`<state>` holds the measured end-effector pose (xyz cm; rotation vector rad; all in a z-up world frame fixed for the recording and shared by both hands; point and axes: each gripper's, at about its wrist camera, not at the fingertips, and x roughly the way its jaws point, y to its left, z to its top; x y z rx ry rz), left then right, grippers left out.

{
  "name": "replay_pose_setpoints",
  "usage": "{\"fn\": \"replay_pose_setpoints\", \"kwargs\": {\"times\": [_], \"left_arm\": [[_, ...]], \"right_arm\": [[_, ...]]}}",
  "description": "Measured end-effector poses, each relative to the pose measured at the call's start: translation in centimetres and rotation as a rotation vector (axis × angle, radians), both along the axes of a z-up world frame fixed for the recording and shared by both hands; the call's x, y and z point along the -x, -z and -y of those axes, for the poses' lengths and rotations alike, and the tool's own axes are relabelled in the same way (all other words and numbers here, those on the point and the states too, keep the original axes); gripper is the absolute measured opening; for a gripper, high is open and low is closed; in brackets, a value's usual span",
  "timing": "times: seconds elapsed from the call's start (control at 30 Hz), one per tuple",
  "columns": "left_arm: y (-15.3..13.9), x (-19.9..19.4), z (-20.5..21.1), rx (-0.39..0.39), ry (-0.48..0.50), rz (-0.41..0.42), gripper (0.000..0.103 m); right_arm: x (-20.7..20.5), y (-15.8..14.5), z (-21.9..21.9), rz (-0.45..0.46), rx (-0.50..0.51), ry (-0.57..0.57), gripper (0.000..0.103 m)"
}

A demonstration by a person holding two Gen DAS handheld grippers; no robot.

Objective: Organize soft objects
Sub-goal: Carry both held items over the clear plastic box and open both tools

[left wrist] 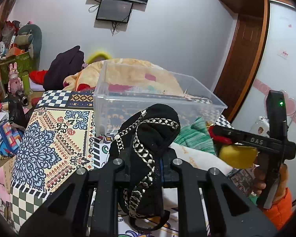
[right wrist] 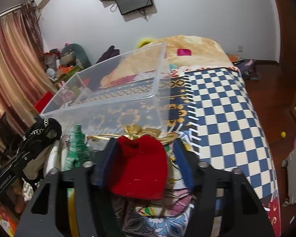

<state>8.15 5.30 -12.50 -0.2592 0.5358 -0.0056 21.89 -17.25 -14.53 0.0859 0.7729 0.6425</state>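
**A:** ok so what's each tool actually got? Left tool (left wrist: 143, 160) is clamped on the black embroidered pouch (left wrist: 148, 138), held up just in front of the clear plastic box (left wrist: 157, 98). The pouch hangs down between the fingers, so the pads are mostly hidden.

**B:** yep, and the right tool (right wrist: 142, 164) has the red velvet pouch (right wrist: 140, 165) between its blue pads, gold drawstring (right wrist: 136, 130) at the top, also right in front of the box. Can't tell if both pads really press on it, the right one looks a bit off the cloth.

**A:** The box sits on the patterned bedspread (left wrist: 55, 138) and looks like nothing's in it, though the walls are see-through so hard to say.

**B:** green knit thing (left wrist: 195, 136) and a white cloth (left wrist: 197, 158) lie just in front of the box, half covered.
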Motion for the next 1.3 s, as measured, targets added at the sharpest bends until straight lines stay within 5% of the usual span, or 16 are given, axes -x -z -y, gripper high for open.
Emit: {"fn": "replay_pose_setpoints", "kwargs": {"times": [0.23, 0.73, 1.3], "left_arm": [[-2.1, 1.5, 0.2, -0.01, -0.003, 0.065, 0.016], [-6.4, 1.5, -0.8, -0.062, -0.047, 0.126, 0.016], [-9.8, -5.7, -2.3, -0.13, -0.053, 0.11, 0.016]], "right_arm": [[1.1, -0.9, -0.4, 0.047, 0.004, -0.004, 0.012], [4.5, -6.5, -0.6, 0.217, -0.029, -0.04, 0.011], [1.1, -10.7, -2.7, 0.345, -0.012, -0.008, 0.011]]}}
